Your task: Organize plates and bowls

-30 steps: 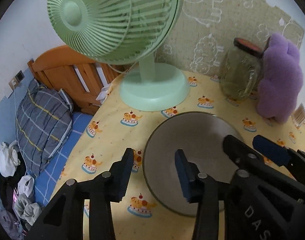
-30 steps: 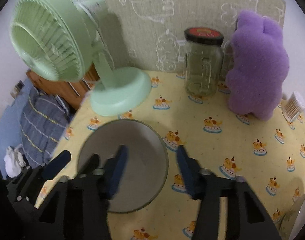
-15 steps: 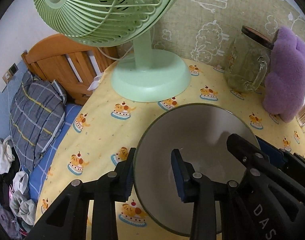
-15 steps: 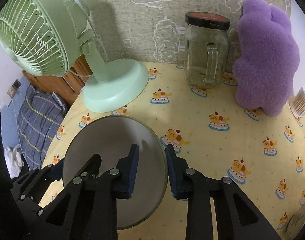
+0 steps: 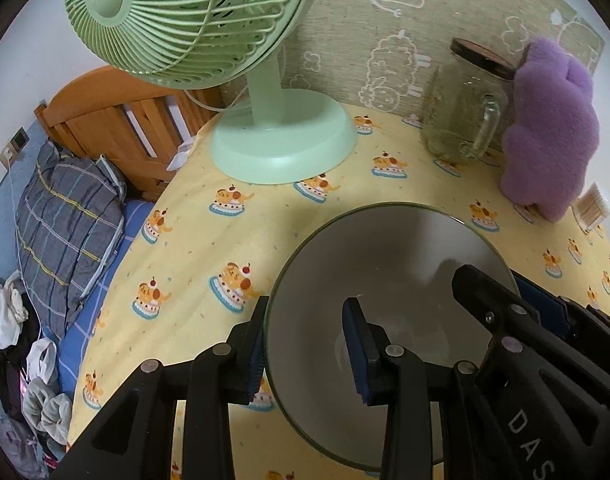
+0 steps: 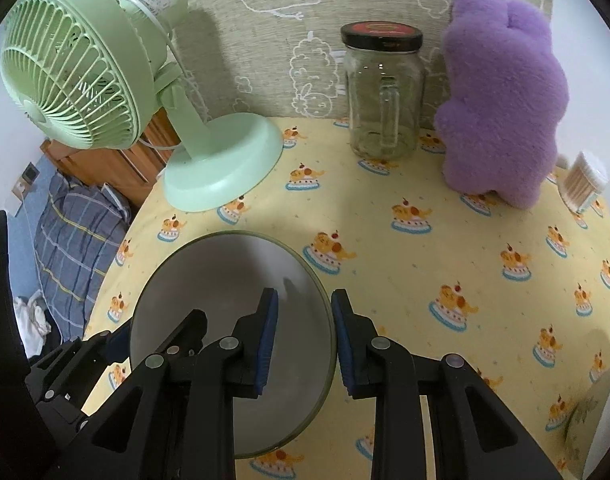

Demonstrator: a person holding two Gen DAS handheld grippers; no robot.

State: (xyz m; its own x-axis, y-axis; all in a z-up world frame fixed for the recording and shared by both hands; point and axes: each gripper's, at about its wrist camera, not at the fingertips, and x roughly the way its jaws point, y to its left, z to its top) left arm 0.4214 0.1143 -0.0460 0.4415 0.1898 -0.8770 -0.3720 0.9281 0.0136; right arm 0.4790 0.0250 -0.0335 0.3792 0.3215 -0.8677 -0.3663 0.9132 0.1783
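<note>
A grey bowl [image 5: 389, 276] with a green rim sits on the desk [image 6: 445, 240], which is covered in a yellow cloth printed with cakes, near the desk's left edge and in front of the round base of the green fan [image 6: 221, 168]. Both grippers reach steeply down onto it from opposite sides. The left gripper [image 5: 309, 344] straddles the bowl's left wall: one blue pad sits outside the rim, the other inside the bowl, and the jaws are drawn narrow, clamped on that wall. The right gripper [image 6: 303, 340] straddles the bowl's right wall the same way, one pad inside and one outside, its jaws likewise narrowed onto the rim. Each gripper's black frame shows at the edge of the other's view, across the bowl. Whether the bowl's foot touches the cloth cannot be told. Along the desk's back edge, against the patterned wall, stand a lidded glass jar [image 6: 383, 96] with a handle and a purple plush toy [image 6: 501, 104]; a tub of cotton swabs [image 6: 585, 180] stands at the right edge.
</note>
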